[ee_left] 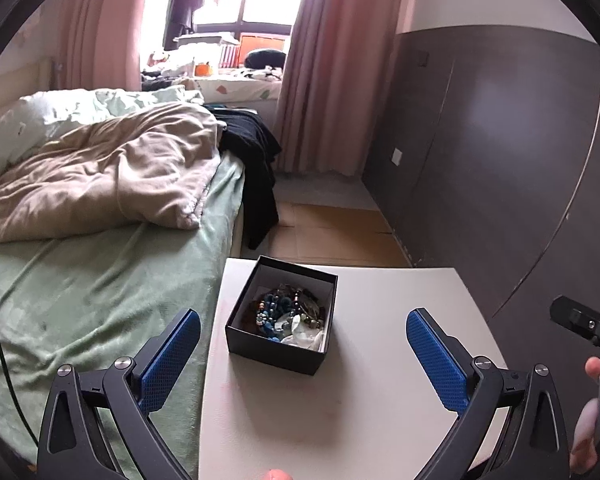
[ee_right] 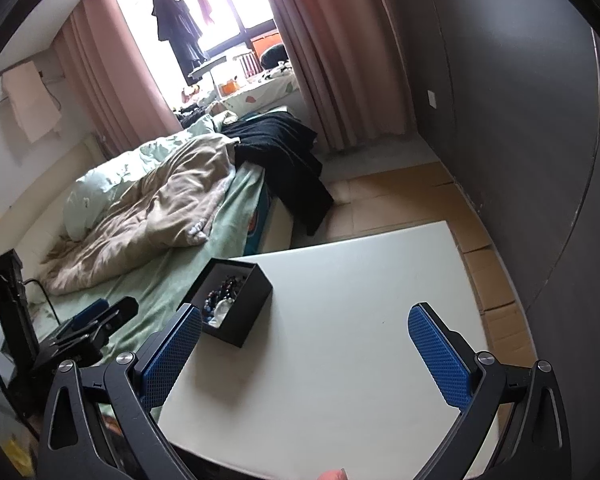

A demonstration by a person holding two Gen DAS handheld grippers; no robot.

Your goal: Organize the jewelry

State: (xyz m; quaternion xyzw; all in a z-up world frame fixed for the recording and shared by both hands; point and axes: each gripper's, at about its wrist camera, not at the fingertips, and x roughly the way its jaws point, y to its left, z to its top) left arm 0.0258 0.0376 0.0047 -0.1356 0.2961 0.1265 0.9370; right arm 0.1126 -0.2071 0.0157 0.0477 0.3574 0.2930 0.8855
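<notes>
A black open box (ee_left: 278, 354) stands on the white table (ee_left: 380, 360) near its left edge, holding a tangle of beaded jewelry (ee_left: 290, 312), blue and dark beads with pale pieces. My left gripper (ee_left: 303, 328) is open and empty, its blue pads (ee_left: 172, 360) spread to either side of the box, just short of it. In the right wrist view the box (ee_right: 236, 304) sits left of centre and my right gripper (ee_right: 305, 326) is open and empty above the bare tabletop (ee_right: 360, 320). The left gripper (ee_right: 100, 320) also shows there, left of the box.
A bed (ee_left: 100, 280) with a beige quilt (ee_left: 100, 176) and green sheet adjoins the table's left side. A dark grey wall (ee_left: 500, 160) runs along the right. Black clothing (ee_left: 256, 168) hangs off the bed's far corner. Cardboard covers the floor (ee_left: 332, 232) beyond the table.
</notes>
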